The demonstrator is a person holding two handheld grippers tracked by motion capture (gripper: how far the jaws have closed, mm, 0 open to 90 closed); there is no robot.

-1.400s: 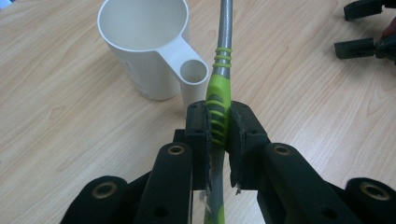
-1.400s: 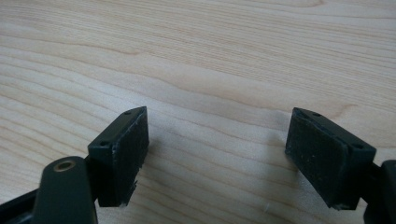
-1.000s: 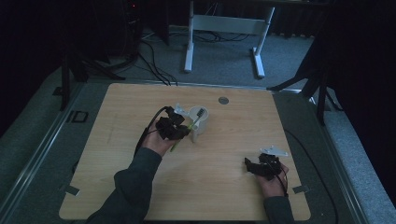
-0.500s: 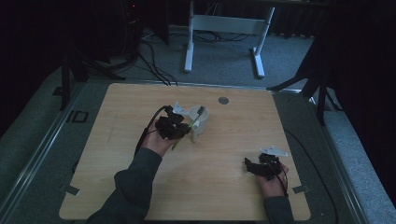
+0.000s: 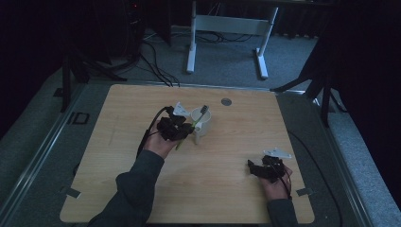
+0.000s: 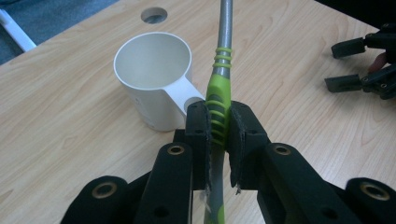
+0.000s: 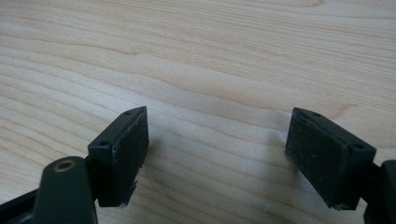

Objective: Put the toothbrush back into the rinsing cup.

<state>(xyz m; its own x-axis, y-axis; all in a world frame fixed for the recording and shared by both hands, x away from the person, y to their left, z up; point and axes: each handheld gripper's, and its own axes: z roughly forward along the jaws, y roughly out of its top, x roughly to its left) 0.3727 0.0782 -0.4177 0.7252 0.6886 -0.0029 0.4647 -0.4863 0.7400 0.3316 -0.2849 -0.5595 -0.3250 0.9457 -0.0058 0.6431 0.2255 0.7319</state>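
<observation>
A white mug (image 5: 200, 122) (image 6: 154, 77) stands near the middle of the wooden table (image 5: 118, 118), its handle toward my left gripper. My left gripper (image 5: 185, 133) (image 6: 219, 123) is shut on the green ribbed grip of a toothbrush (image 6: 219, 98) with a grey neck. The brush head (image 5: 204, 109) leans over the mug's rim in the high view. My right gripper (image 5: 250, 166) (image 7: 217, 144) rests low over bare wood at the front right, jaws wide apart with nothing between them. It also appears at the right edge of the left gripper view (image 6: 345, 65).
A round cable hole (image 5: 226, 101) (image 6: 154, 15) sits in the tabletop beyond the mug. Grey carpet, a white desk frame (image 5: 227, 28) and black stands surround the table. Cables trail from both grippers.
</observation>
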